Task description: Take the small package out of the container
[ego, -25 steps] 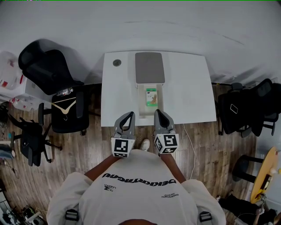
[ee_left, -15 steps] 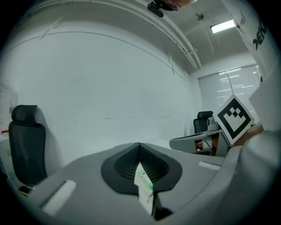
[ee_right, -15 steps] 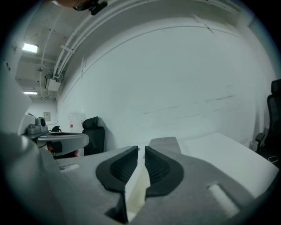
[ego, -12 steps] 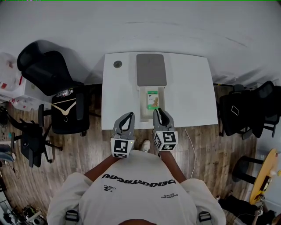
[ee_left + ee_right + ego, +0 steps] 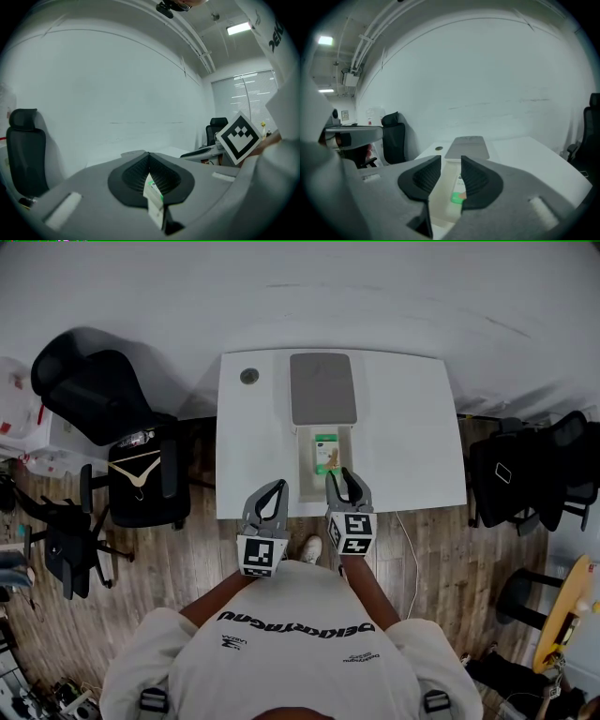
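On the white table stands a narrow white container, uncovered, with a small green-and-white package lying inside. Its grey lid lies just beyond it. My right gripper hovers over the container's near end. In the right gripper view its jaws are opening with nothing between them, and the package and container show through the gap. My left gripper hangs off the table's front edge, left of the container. It is shut, with a small white-and-green tag at the pad seam.
A round grommet sits at the table's far left corner. Black office chairs stand left and right of the table, one bearing a wooden hanger. A cable trails on the wooden floor.
My right gripper has moved a little forward toward the container's near end and its jaws have parted. The left gripper has stayed put.
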